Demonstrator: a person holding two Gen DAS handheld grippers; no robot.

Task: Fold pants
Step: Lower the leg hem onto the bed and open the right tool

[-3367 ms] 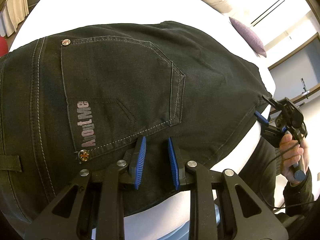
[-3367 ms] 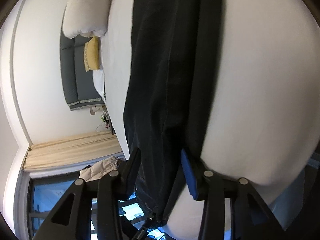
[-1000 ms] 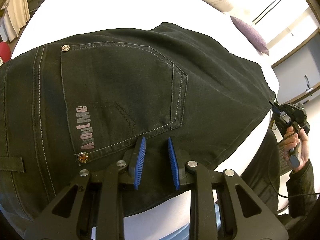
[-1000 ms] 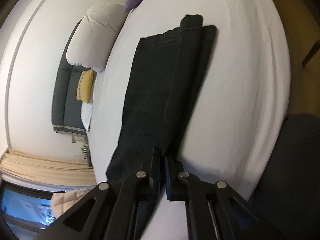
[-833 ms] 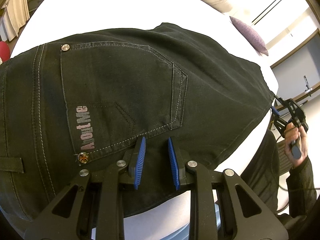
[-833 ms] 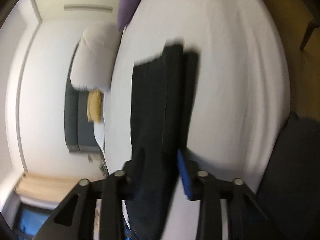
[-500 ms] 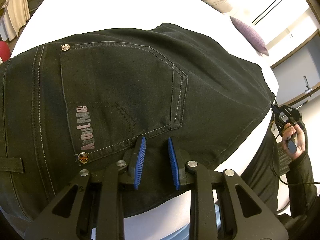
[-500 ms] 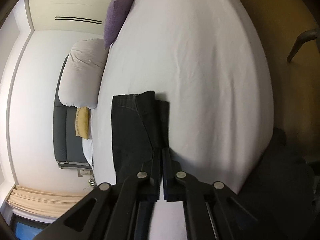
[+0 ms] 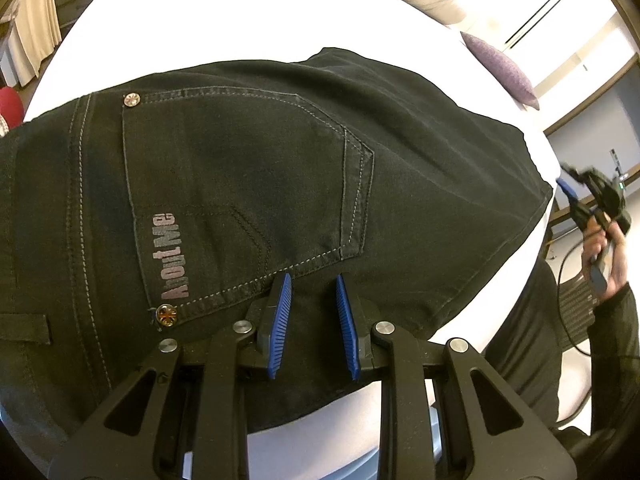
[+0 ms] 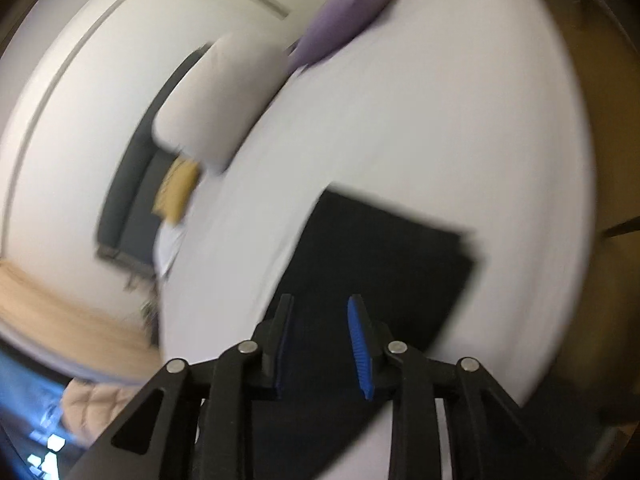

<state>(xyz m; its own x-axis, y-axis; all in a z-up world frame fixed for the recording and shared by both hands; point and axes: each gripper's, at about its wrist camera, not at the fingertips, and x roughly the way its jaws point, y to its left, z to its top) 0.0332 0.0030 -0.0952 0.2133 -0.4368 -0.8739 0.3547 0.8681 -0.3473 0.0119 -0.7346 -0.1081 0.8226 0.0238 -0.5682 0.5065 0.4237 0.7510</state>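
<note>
One pair of black pants [image 9: 248, 184] lies flat on the white bed [image 9: 208, 12], seat side up. One back pocket [image 9: 240, 184] is visible; it carries the printed wording "AboutMe" [image 9: 170, 256] and two metal rivets, one at each visible pocket corner. One purple cushion [image 9: 500, 66] and one white pillow [image 10: 224, 100] rest at the far end of the bed. The left gripper [image 9: 310, 280] sits over the pants just below the pocket, jaws narrowly apart, gripping nothing. The right gripper [image 10: 320, 304], view blurred, hovers above the folded leg end, jaws parted and empty
</note>
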